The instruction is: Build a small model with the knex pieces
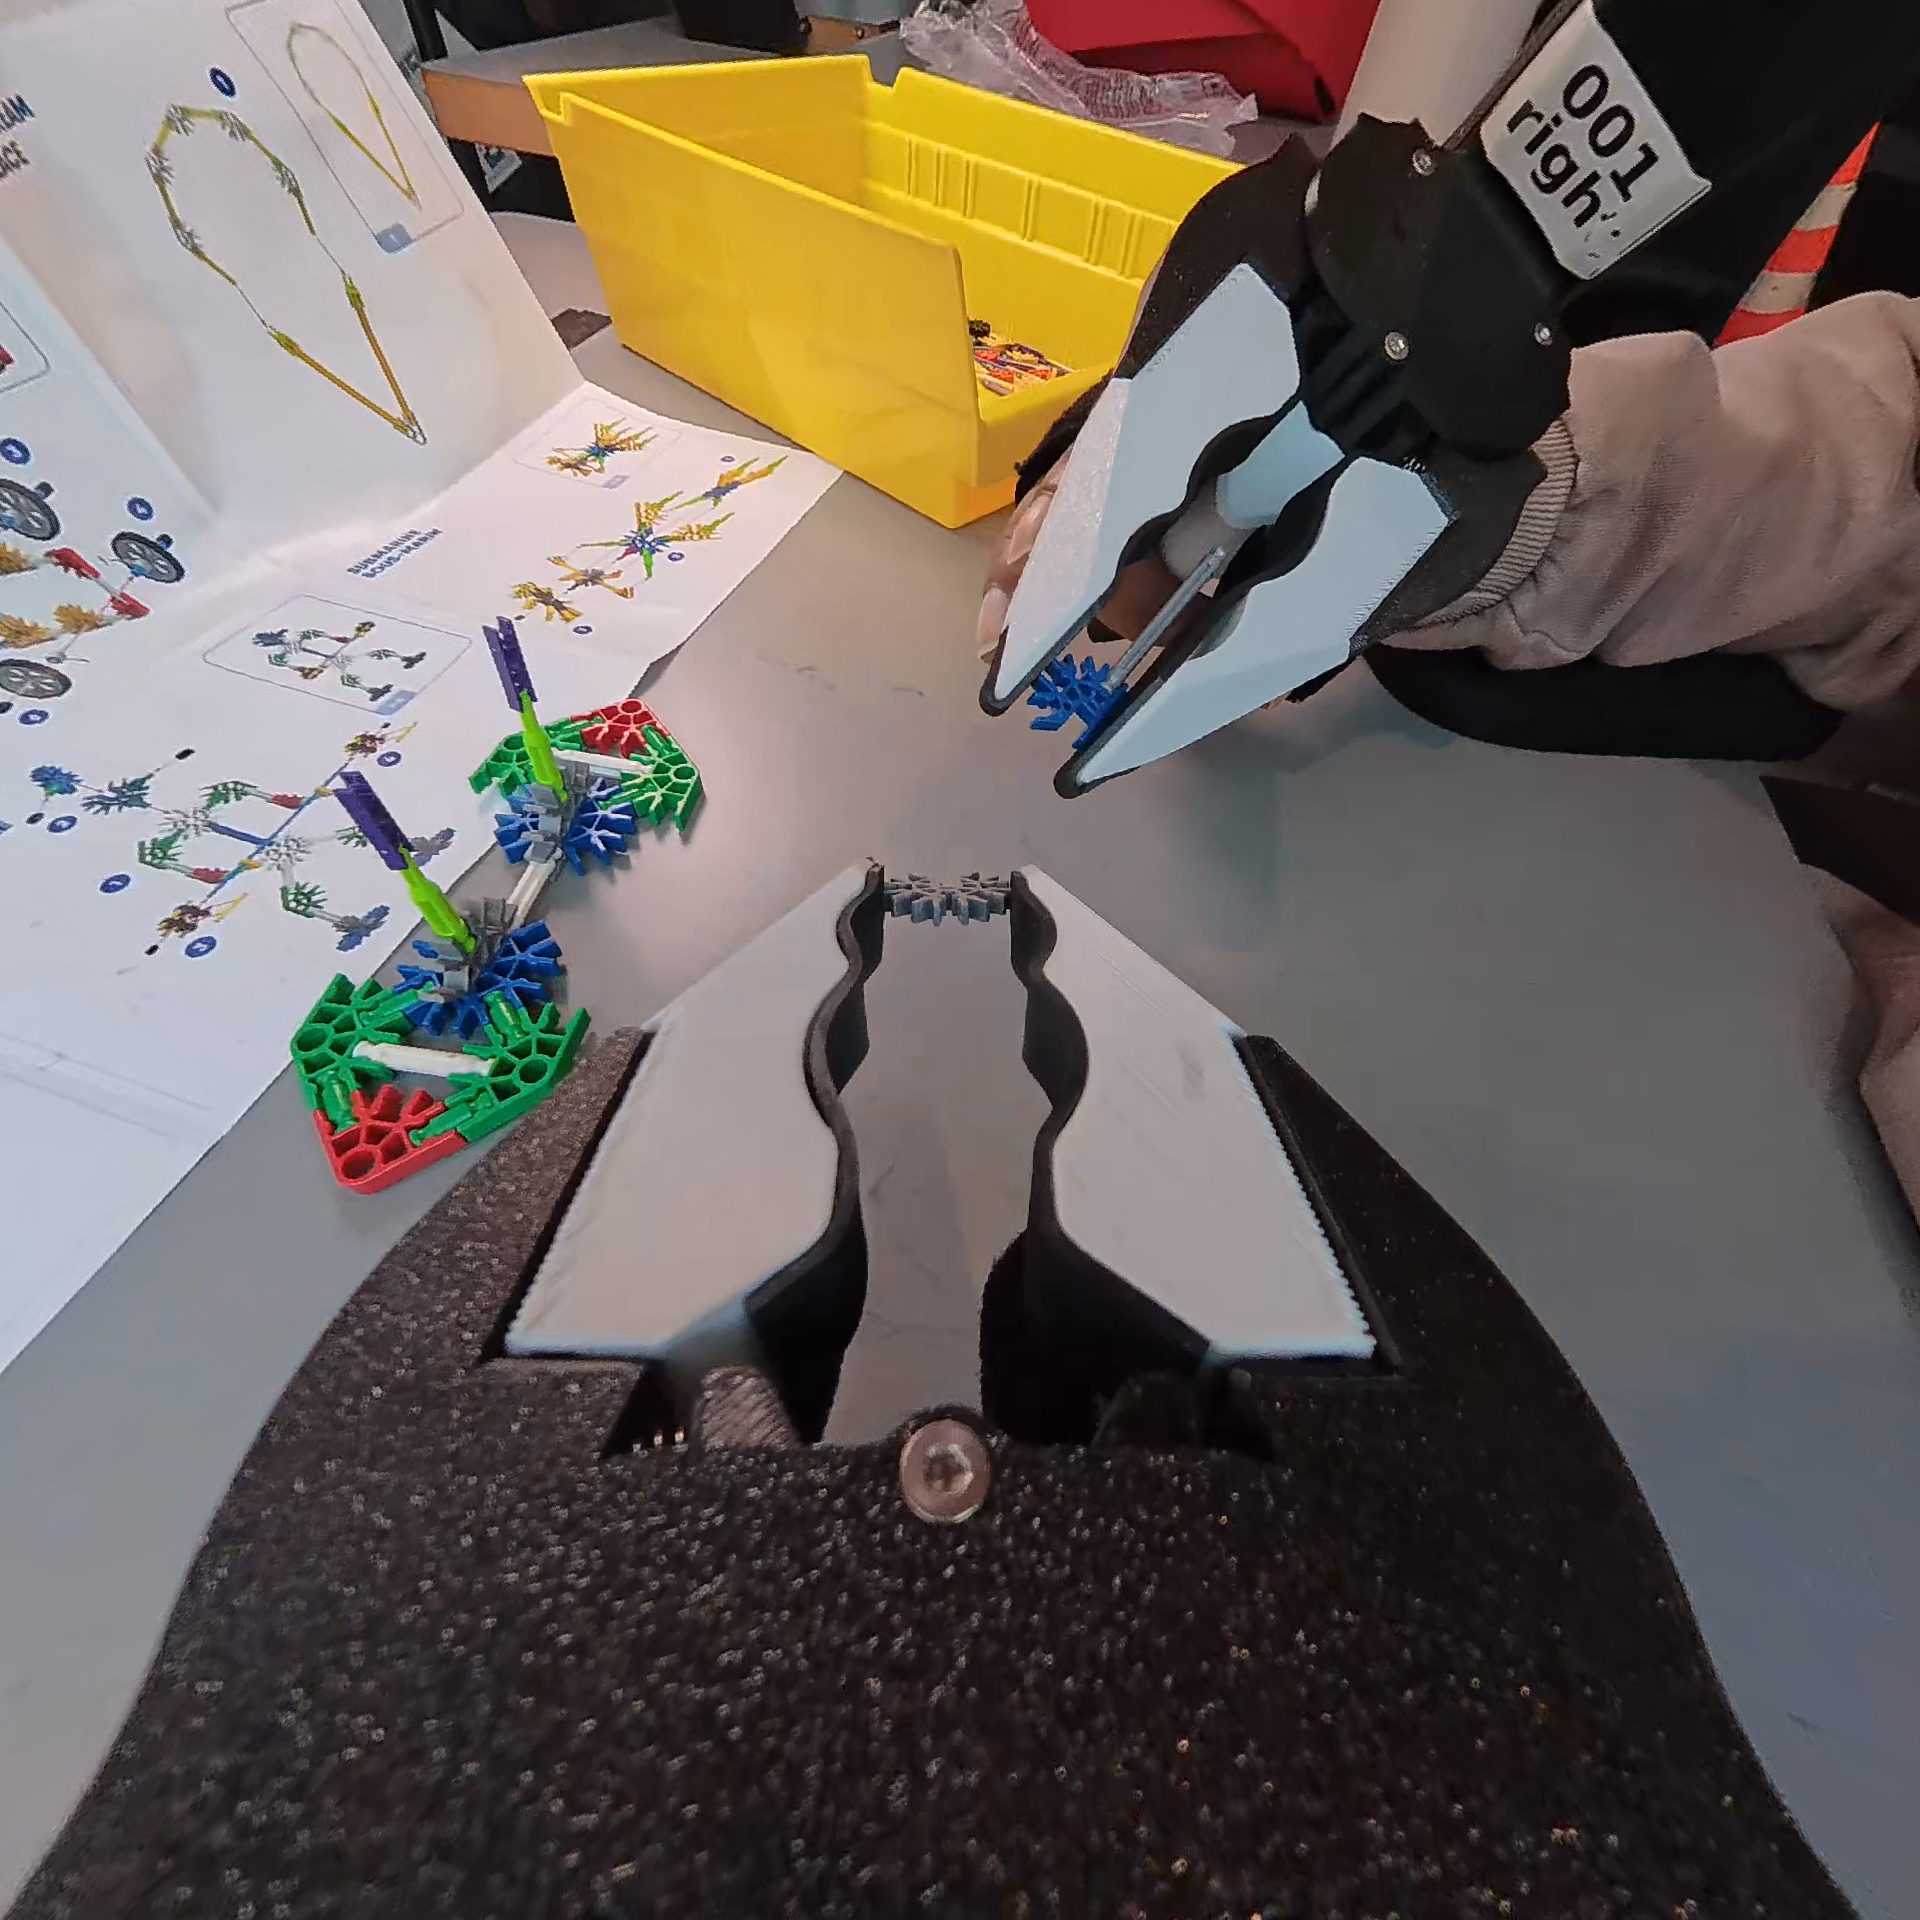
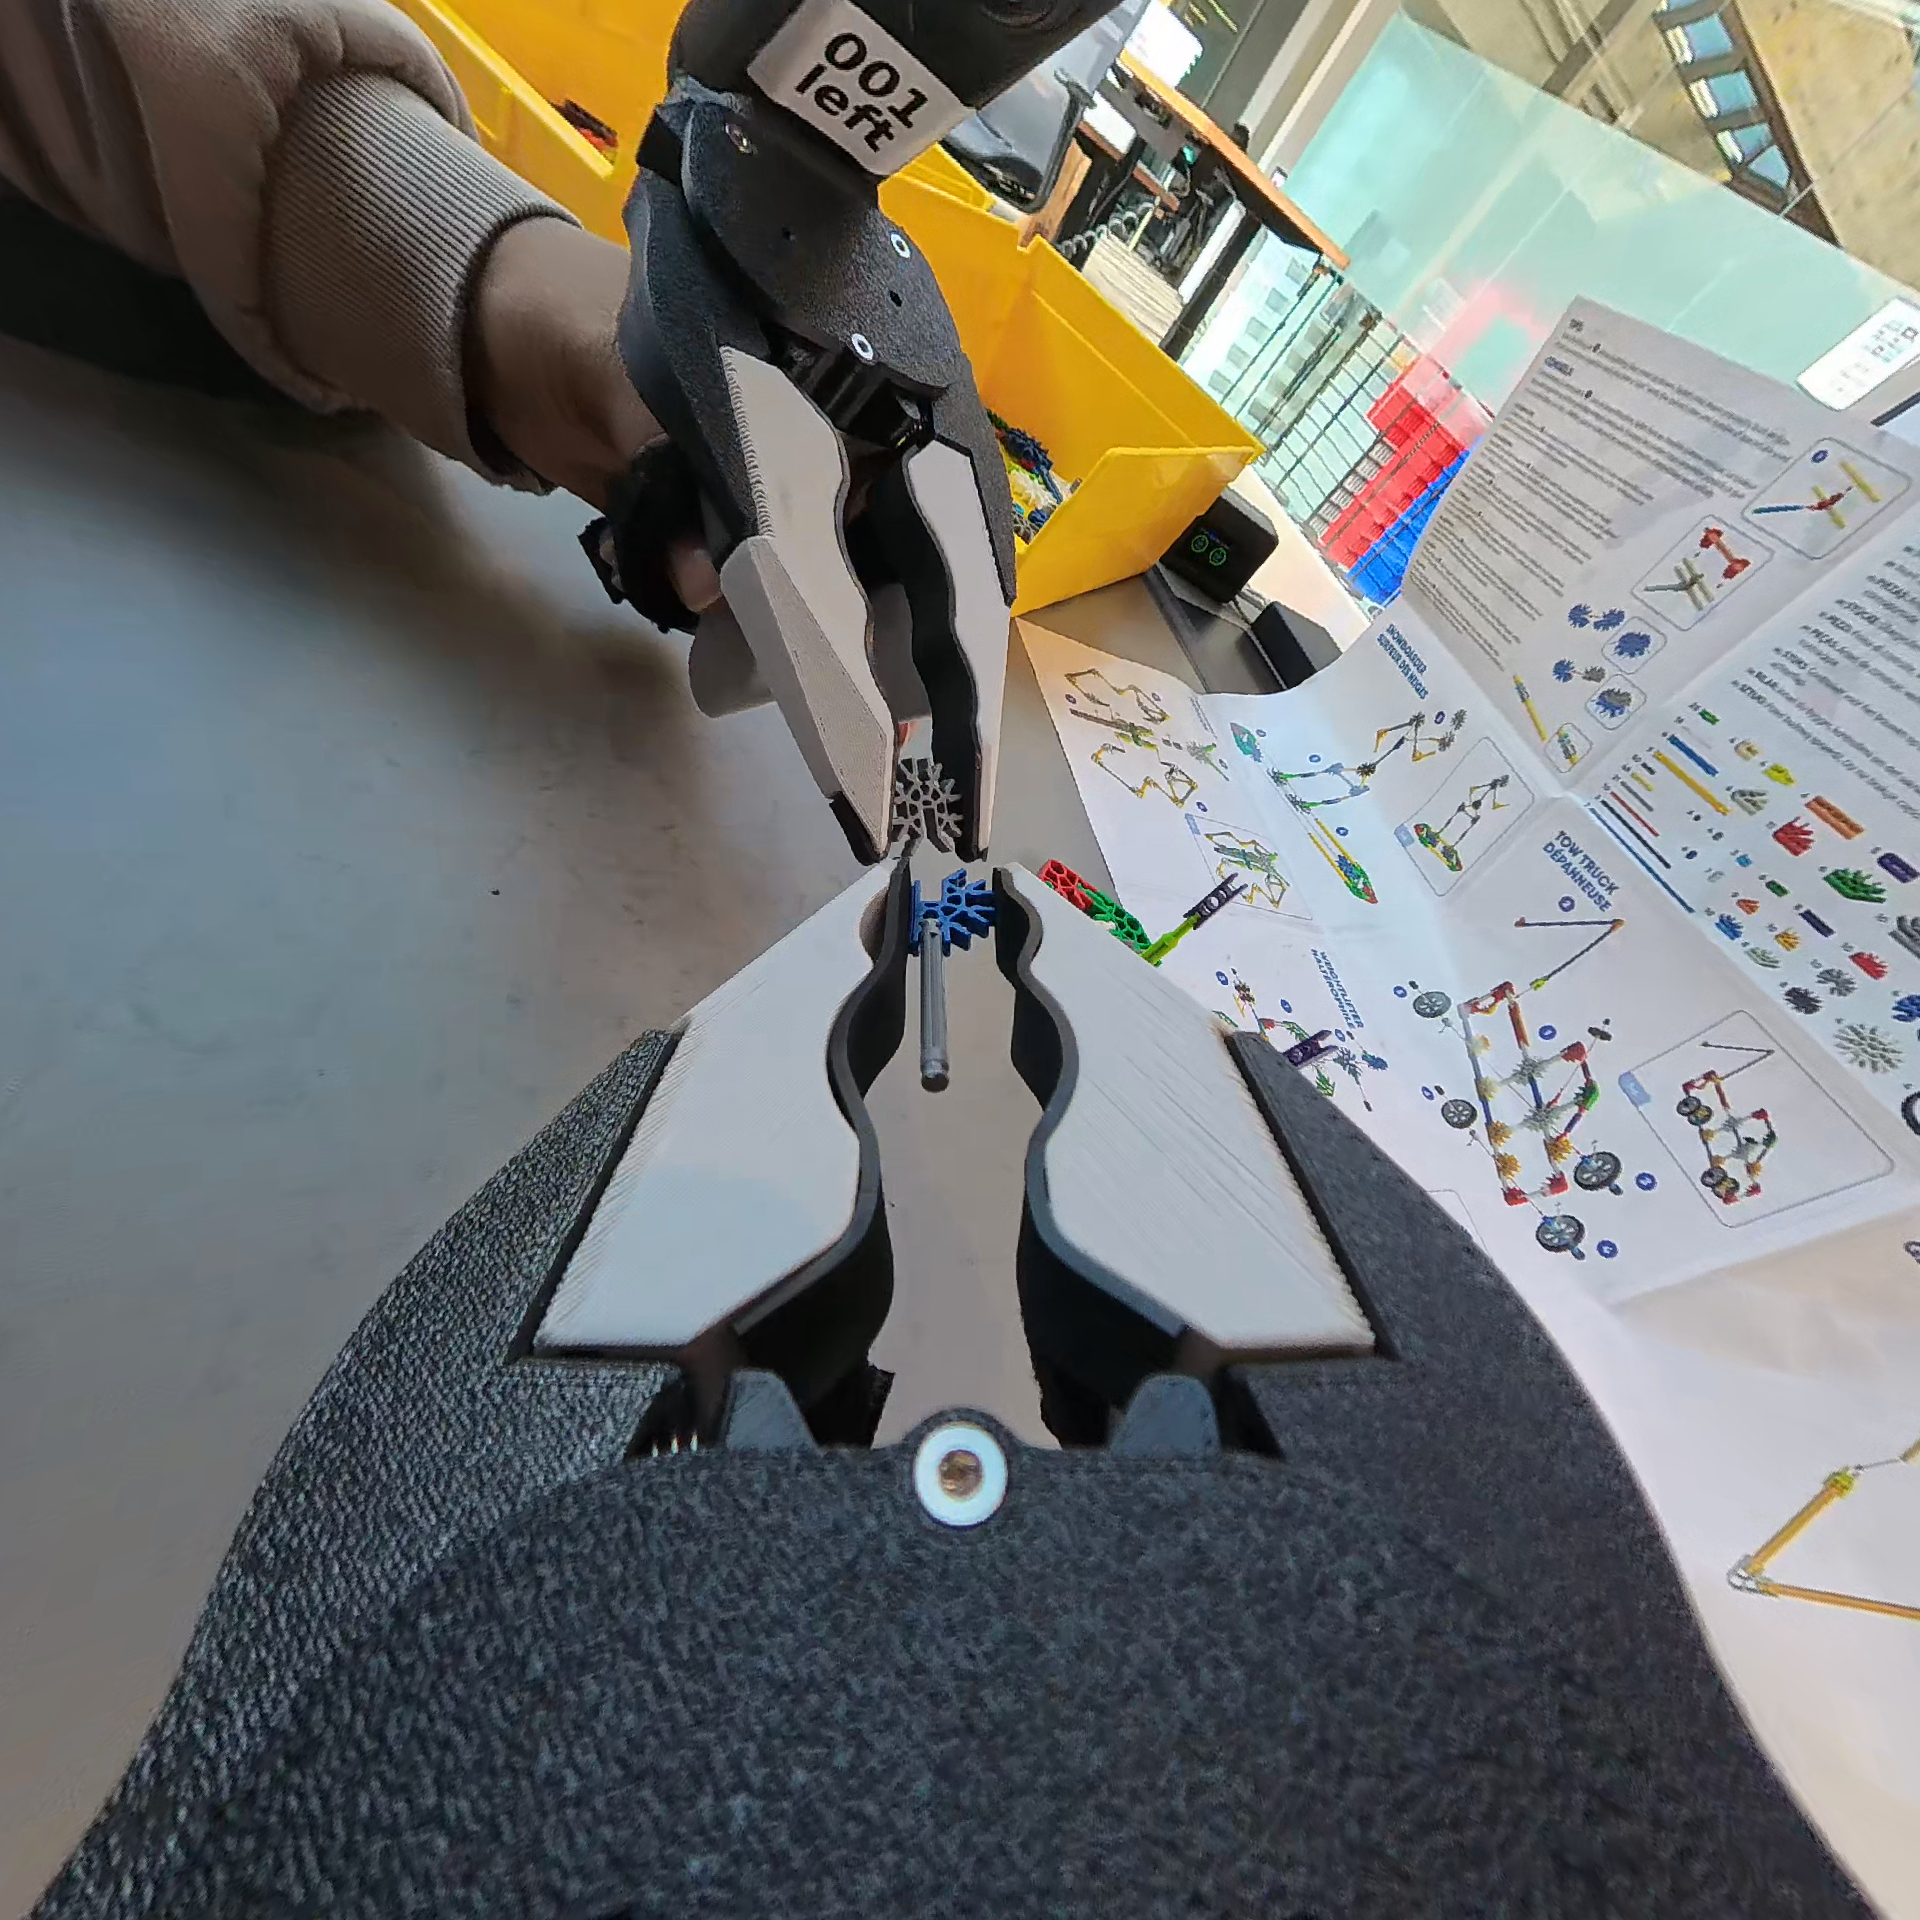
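1. Left wrist view: the left gripper (image 1: pixel 945 891) is being held closed on a grey snowflake connector (image 1: pixel 945 896), which is being pinched flat between the fingertips, above the grey table (image 1: pixel 1351 1039).
2. Same view: the right gripper (image 1: pixel 1049 717) is being seen just beyond the grey connector and slightly to its right, tips angled down toward it. A blue snowflake connector (image 1: pixel 1075 698) is being gripped there, with a grey rod (image 1: pixel 1164 613) running back from it between the fingers.
3. Same view: the two connectors are being kept near but apart. A built assembly (image 1: pixel 488 925) of green, red and blue pieces is lying well to the left of the grey connector, partly on an instruction sheet (image 1: pixel 260 623); a yellow bin (image 1: pixel 831 281) is standing beyond it.
4. Right wrist view: the right gripper (image 2: pixel 951 914) is being held narrow on the blue connector (image 2: pixel 951 909); the rod's (image 2: pixel 932 1013) long axis is lying along the fingers, its free end pointing back toward the camera.
5. Same view: the left gripper (image 2: pixel 925 831) is being presented directly above the blue connector, the grey connector (image 2: pixel 925 800) almost touching it; contact cannot be confirmed.
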### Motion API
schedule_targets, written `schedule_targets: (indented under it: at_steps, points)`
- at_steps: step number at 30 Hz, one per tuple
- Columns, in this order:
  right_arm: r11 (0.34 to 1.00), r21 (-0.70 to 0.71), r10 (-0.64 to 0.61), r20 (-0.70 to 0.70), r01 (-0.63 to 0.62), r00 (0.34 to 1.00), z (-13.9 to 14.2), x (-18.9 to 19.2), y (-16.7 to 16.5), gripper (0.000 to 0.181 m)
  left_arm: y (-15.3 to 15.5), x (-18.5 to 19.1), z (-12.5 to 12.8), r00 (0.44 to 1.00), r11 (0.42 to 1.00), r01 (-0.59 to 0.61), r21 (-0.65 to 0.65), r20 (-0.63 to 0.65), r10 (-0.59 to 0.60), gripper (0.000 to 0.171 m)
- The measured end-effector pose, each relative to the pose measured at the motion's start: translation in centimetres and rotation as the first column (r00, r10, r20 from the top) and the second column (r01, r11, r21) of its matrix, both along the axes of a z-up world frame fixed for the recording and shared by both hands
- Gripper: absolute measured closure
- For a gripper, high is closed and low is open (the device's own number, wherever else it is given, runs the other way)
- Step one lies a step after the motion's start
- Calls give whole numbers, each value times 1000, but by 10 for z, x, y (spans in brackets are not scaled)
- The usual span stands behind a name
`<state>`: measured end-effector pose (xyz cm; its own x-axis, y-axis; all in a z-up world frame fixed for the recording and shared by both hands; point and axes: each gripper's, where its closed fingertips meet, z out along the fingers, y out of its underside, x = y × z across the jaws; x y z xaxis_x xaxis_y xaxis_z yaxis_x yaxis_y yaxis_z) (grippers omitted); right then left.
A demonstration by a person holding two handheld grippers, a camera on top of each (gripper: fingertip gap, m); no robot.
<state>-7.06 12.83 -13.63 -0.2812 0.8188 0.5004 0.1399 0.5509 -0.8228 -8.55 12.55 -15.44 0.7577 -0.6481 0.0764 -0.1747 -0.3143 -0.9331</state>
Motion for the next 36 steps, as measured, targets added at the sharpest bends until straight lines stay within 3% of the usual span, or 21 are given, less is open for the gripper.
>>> schedule_targets:
  at_steps: [6,13,18,21,25,27,29,32,33,36]
  points:
    - [999,3,31,40,-32,999,-10,0,-7,167,3,-7,-3,1000,999,-24,-21,16,24,149]
    - [994,-4,102,292,-105,951,-58,4,-30,164,3,-6,4,998,1000,-23,8,53,22,149]
    - [997,-69,49,106,-42,993,-15,-3,-16,147,-1,3,9,996,1000,23,17,90,-24,149]
    - [999,41,33,-3,-33,999,4,0,-13,146,-4,9,18,981,999,53,-1,189,-52,149]
    - [969,248,32,-88,-10,996,9,-1,-20,153,-13,21,33,901,984,168,-55,414,-131,149]
    - [962,274,48,-121,-13,991,16,0,-27,159,-17,26,36,861,972,223,-80,484,-157,149]
    - [957,290,67,-136,-25,988,19,1,-31,176,-20,30,38,834,961,260,-91,523,-176,149]
    - [960,279,70,-108,-37,992,20,3,-29,178,-17,30,39,816,961,252,-110,559,-150,146]
    - [959,281,53,-105,-22,993,23,4,-24,179,-12,28,39,820,969,217,-117,560,-116,138]
    - [933,295,-143,-219,205,965,56,16,33,179,-7,17,35,867,983,149,-105,492,-79,124]
